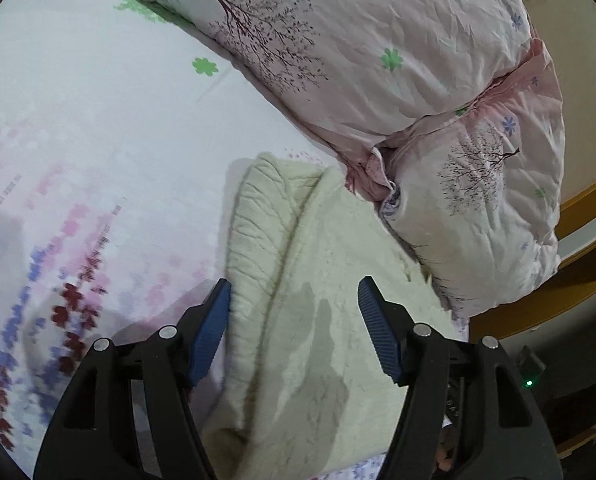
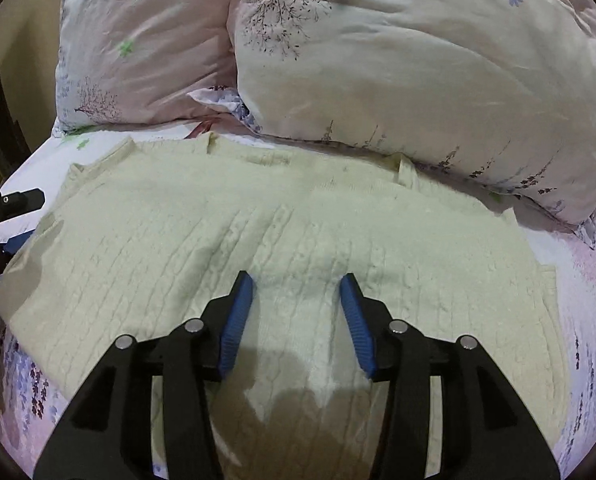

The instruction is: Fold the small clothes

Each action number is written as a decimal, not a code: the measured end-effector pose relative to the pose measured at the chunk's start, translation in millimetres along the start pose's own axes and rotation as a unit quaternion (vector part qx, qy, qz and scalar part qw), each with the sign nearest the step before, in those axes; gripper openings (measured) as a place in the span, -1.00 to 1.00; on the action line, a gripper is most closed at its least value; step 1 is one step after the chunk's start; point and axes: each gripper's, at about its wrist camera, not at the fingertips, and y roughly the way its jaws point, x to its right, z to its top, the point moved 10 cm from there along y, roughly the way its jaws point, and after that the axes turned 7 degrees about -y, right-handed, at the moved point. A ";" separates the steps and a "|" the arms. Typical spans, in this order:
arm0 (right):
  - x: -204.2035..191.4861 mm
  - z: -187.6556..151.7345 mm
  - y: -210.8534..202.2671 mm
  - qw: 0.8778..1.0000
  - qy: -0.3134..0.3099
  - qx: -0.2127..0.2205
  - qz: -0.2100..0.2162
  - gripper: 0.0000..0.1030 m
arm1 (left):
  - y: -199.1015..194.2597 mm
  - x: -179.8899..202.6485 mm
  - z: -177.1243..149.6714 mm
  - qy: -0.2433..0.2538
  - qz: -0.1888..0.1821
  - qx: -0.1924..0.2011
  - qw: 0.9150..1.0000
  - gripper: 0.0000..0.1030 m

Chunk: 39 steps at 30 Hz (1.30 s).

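A cream cable-knit sweater [image 2: 282, 232] lies spread flat on the bed, its hem toward the pillows. In the left wrist view one end of it [image 1: 322, 280] lies with a folded-over ribbed edge. My left gripper [image 1: 294, 292] is open and empty, its blue pads just above the sweater's edge. It also shows at the far left of the right wrist view [image 2: 8, 216]. My right gripper [image 2: 296, 286] is open and empty, hovering over the middle of the sweater.
Two large floral pillows [image 2: 378, 52] press against the sweater's far side. The floral bedsheet [image 1: 78, 140] stretches out to the left. A wooden bed frame [image 1: 570, 280] runs along the right edge in the left wrist view.
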 end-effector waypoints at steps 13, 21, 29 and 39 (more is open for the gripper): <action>1.3 -2.3 -1.2 1.000 0.012 0.003 0.019 -0.08 | 20.8 5.9 -7.9 -0.035 -0.026 -0.035 0.998 -0.57; 0.2 -1.9 -0.7 1.000 0.013 0.003 0.027 -0.06 | 12.8 56.1 -3.9 0.021 -0.054 -0.015 0.998 -0.67; 6.9 -0.9 -11.7 0.997 0.046 0.004 0.068 -0.04 | 11.0 139.8 -24.4 0.086 -0.109 -0.007 0.990 -0.70; 109.1 -29.8 -69.4 0.985 0.158 0.055 0.036 0.17 | 53.9 228.5 -94.8 0.161 -0.123 -0.044 0.978 -0.70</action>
